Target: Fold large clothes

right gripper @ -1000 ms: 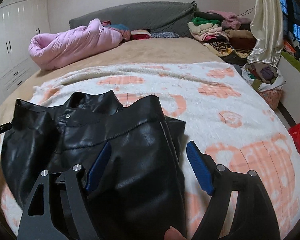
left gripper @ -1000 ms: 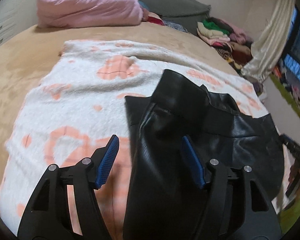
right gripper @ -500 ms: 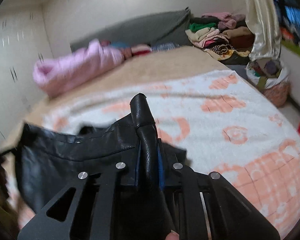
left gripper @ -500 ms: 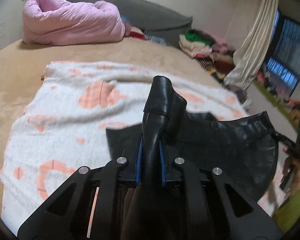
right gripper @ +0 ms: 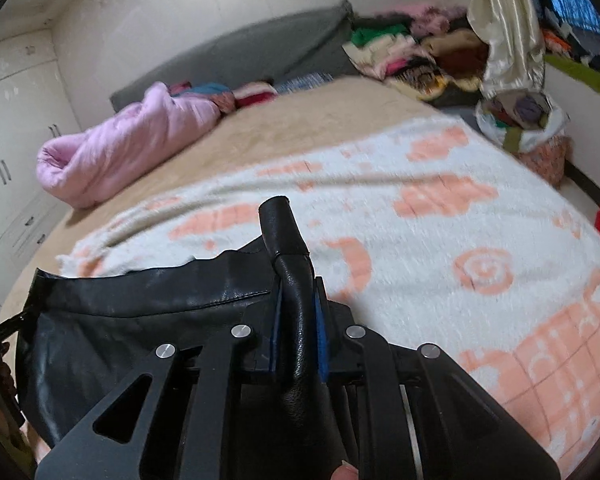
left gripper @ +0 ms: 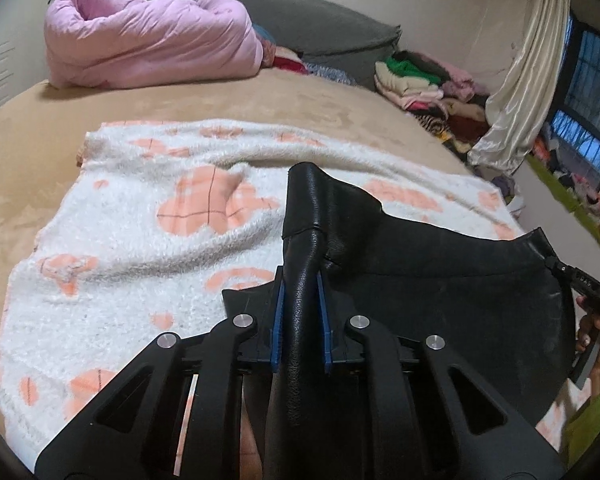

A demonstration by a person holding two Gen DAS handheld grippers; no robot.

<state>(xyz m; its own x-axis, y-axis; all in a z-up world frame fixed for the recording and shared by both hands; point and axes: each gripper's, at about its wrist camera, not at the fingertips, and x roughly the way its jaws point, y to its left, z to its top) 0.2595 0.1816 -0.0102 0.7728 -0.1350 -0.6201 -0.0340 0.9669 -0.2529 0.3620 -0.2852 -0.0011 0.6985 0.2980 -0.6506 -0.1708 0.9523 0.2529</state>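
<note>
A black leather jacket (left gripper: pixel 452 304) hangs stretched between my two grippers above the bed. My left gripper (left gripper: pixel 300 312) is shut on a rolled fold of its edge, which sticks up past the blue pads (left gripper: pixel 277 320). In the right wrist view my right gripper (right gripper: pixel 297 316) is shut on the opposite edge of the jacket (right gripper: pixel 139 320), with a similar roll of leather standing up between its pads. The other gripper shows at the far edge of each view, holding the far corner. The jacket's lower part is hidden behind the gripper bodies.
A white fleece blanket with orange patterns (left gripper: pixel 139 232) covers the tan bed (left gripper: pixel 39 128). A rolled pink duvet (left gripper: pixel 147 36) lies at the head by a grey headboard (left gripper: pixel 308 28). Piled clothes (left gripper: pixel 428 84), a cream curtain (left gripper: pixel 520 92) and a laundry bag (right gripper: pixel 520 120) stand at the right.
Both grippers closed on the jacket's edges, which had lain flat between open jaws. They have since lifted it off the blanket and carried it sideways, stretched between them.
</note>
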